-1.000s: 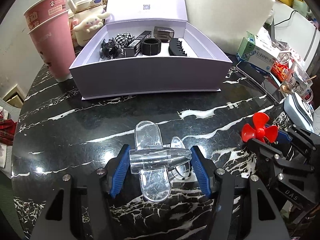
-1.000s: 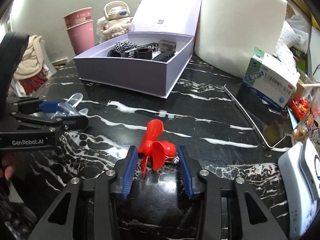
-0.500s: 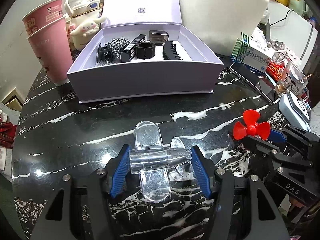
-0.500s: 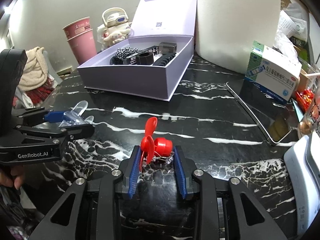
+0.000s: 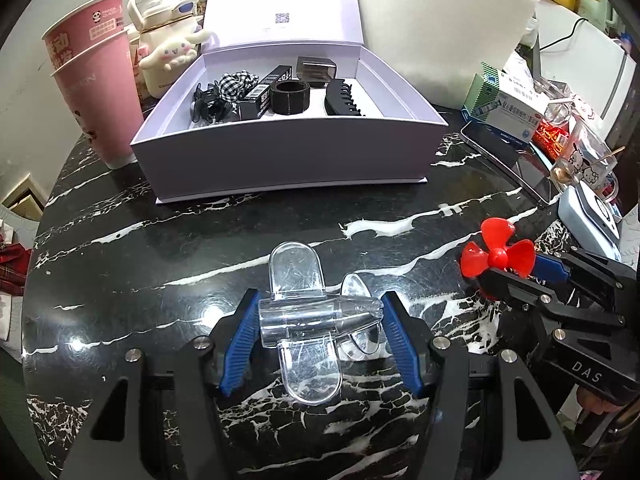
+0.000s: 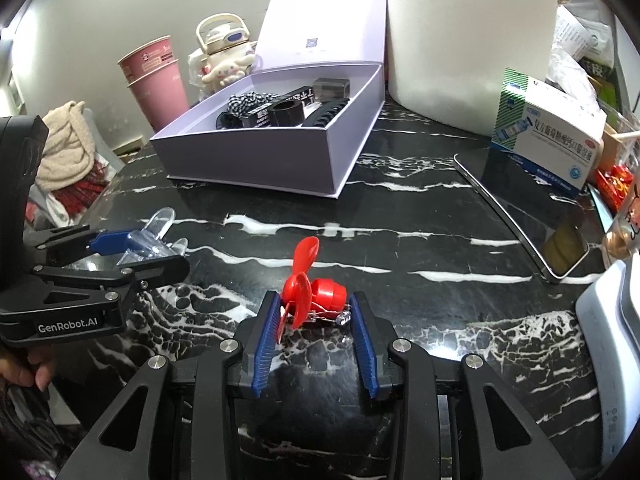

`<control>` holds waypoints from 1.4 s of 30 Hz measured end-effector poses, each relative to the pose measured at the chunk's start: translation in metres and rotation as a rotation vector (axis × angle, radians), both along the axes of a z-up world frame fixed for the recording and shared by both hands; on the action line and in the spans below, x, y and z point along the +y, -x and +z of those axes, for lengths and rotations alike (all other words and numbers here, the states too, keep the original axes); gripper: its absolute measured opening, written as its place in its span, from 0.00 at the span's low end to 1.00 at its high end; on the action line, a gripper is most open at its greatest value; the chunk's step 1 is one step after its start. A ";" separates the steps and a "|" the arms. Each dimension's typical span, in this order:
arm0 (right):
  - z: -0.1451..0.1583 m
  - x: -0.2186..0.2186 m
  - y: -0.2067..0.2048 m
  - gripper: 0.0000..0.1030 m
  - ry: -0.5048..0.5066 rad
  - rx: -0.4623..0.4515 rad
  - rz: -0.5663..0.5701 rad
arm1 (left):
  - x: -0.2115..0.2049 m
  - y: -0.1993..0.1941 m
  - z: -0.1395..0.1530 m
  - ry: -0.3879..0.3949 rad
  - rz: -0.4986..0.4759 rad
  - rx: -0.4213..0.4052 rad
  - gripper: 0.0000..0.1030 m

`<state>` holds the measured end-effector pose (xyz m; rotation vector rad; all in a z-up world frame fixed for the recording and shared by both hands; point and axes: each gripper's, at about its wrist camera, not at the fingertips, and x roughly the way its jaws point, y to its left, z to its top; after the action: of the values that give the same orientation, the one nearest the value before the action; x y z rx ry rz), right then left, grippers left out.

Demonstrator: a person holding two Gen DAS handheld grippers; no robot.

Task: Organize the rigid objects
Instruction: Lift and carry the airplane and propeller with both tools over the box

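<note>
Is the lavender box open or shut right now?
Open. The lavender box has its lid standing upright behind it, with the hair claw visible inside.

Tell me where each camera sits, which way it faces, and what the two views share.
Left wrist: on the left claw, looking forward over the marble table at the lavender box; its fingers hold a clear plastic plane; the right claw shows at right.
Right wrist: on the right claw, facing the same box; its fingers bracket a red propeller; the left claw and a hand show at left.
Shared: box, pink cups, both toys.
</note>
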<state>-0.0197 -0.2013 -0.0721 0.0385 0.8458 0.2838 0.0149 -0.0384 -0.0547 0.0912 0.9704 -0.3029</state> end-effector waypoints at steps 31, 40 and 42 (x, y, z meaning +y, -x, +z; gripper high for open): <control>0.034 0.004 0.008 0.32 0.023 -0.073 0.038 | 0.001 0.006 0.037 -0.031 0.004 -0.104 0.59; 0.063 0.001 0.008 0.32 0.023 -0.092 0.066 | -0.004 0.003 0.067 -0.014 -0.009 -0.151 0.59; 0.070 0.000 0.007 0.32 0.028 -0.102 0.073 | -0.006 0.001 0.072 -0.011 -0.011 -0.162 0.59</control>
<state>-0.0266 -0.2017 -0.0025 -0.0330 0.7506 0.3391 0.0136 -0.0439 0.0176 0.1290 0.8108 -0.2957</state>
